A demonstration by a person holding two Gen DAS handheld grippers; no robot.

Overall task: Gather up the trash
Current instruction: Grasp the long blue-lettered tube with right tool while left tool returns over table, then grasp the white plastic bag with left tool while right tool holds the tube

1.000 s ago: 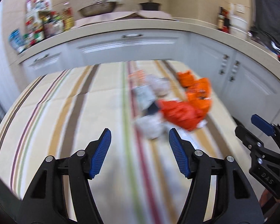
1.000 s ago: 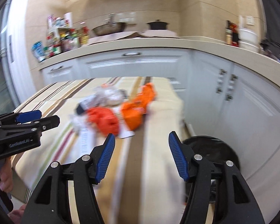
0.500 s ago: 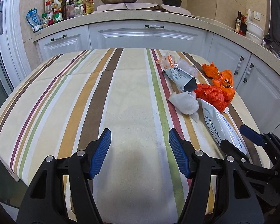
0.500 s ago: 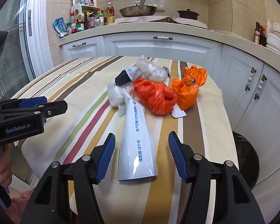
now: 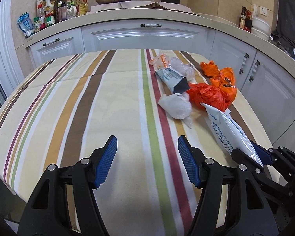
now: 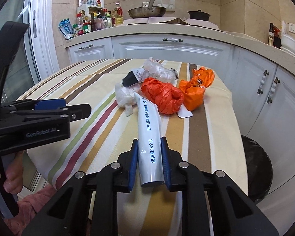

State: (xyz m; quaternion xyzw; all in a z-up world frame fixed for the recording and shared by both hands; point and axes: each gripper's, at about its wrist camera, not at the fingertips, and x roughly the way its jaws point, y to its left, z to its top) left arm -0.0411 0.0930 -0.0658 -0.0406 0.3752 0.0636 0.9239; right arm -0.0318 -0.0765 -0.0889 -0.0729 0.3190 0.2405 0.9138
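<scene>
Right gripper (image 6: 149, 157): jaws just closed inward, now pinching the near end of the white milk powder pouch (image 6: 148, 129). Blue pads pressed against both long edges of the pouch. Pouch lying lengthwise on the striped tablecloth (image 6: 88, 90), far end touching the red-orange crumpled bag (image 6: 163, 96).

Left gripper (image 5: 147, 157): jaws spread, nothing between them, only bare striped cloth beneath. Positioned to the left of the trash pile, well apart from it. Held by a hand (image 6: 7, 179) at the lower left of the right wrist view.

Remaining trash, grouped on the right half of the table:
- crumpled white plastic bag (image 5: 176, 105), just beside the pouch's far end
- grey-blue packet with dark open end (image 5: 172, 79), behind the white bag
- clear crumpled plastic (image 5: 182, 68), touching the packet
- orange printed bag (image 5: 224, 80), at the right edge, beside the red-orange bag

Black round bin (image 6: 257, 169): on the floor to the right of the table, below the white cabinets (image 6: 265, 90).
</scene>
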